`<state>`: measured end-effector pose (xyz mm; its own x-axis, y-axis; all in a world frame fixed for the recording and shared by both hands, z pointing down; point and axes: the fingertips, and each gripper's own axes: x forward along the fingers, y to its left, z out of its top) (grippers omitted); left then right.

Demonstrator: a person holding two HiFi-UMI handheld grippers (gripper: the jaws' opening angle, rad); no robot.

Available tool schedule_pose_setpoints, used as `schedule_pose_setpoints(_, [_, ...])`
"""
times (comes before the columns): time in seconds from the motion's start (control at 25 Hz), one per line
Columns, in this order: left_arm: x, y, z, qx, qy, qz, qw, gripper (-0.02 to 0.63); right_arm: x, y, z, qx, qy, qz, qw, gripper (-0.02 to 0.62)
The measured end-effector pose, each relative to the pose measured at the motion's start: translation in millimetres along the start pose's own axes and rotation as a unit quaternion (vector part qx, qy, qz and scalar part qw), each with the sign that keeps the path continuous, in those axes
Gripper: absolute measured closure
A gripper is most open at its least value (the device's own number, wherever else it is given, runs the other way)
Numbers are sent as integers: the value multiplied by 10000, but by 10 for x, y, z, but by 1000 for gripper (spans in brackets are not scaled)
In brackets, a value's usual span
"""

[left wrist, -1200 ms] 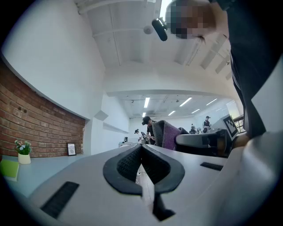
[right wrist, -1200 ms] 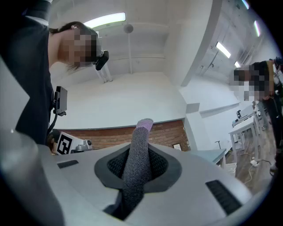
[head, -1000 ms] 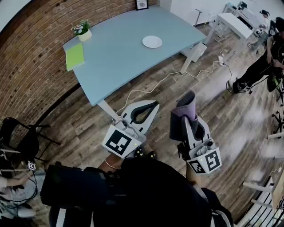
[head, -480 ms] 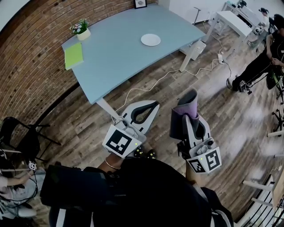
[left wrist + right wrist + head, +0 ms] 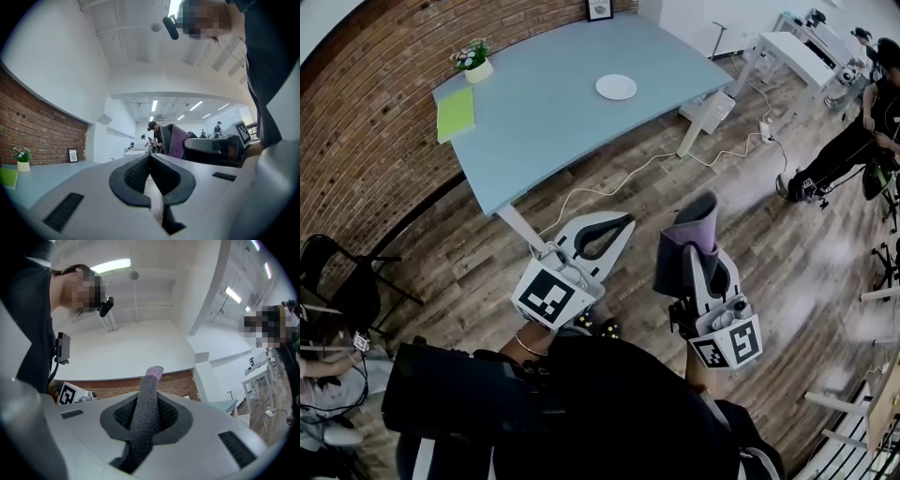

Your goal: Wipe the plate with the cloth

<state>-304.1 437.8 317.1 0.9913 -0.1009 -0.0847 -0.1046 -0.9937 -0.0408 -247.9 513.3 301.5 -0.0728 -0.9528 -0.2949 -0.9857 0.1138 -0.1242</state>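
Note:
A white plate (image 5: 616,87) lies on the light blue table (image 5: 553,122), far ahead of both grippers in the head view. My right gripper (image 5: 701,225) is shut on a grey and purple cloth (image 5: 689,242), which sticks out past its jaws (image 5: 146,399). My left gripper (image 5: 619,223) is shut with nothing between its jaws (image 5: 150,161). Both grippers are held over the wooden floor, well short of the table. In the left gripper view the cloth (image 5: 176,140) shows off to the right.
On the table's far left lie a green pad (image 5: 456,114) and a small potted plant (image 5: 474,62). A white cable (image 5: 628,173) runs across the floor under the table. A person (image 5: 853,141) sits at the right by white desks (image 5: 802,52); a black chair (image 5: 342,281) stands at the left.
The table and plate have shifted slightly in the head view as I move a little; both grippers keep their pose and the cloth stays held.

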Motion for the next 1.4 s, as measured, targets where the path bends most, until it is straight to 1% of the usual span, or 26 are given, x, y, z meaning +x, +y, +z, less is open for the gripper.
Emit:
schedule_pose_setpoints(0.12, [25, -100, 1, 114, -1, -34, 9999, 611, -48, 73, 12, -290, 27, 271, 9992, 554])
schedule_pose_setpoints(0.2, [36, -160, -13, 114, -19, -42, 9999, 611, -82, 57, -4, -359, 84, 266, 9990, 554])
schedule_pose_setpoints(0.32, [77, -258, -28, 103, -14, -76, 9999, 611, -174, -10, 13, -201, 64, 185, 9996, 554])
schedule_pose_setpoints(0.44, [99, -340, -15, 155, -6, -132, 9998, 611, -265, -70, 20, -165, 32, 118, 9998, 554])
schedule_pose_setpoints(0.56, [107, -348, -33, 210, 27, -118, 9997, 611, -292, -130, 1, -81, -6, 80, 9999, 554])
schedule_pose_setpoints(0.8, [203, -198, -66, 188, 78, -3, 9998, 611, -168, -260, -60, 39, 40, 152, 9999, 554])
schedule_pose_setpoints(1.0, [353, 46, -58, 146, 32, 124, 9998, 611, 46, -439, -110, 0, 181, 153, 9997, 554])
schedule_pose_setpoints(1.4, [630, 596, -101, 127, -2, 109, 9999, 611, 601, -706, -266, 57, 313, 206, 9993, 554])
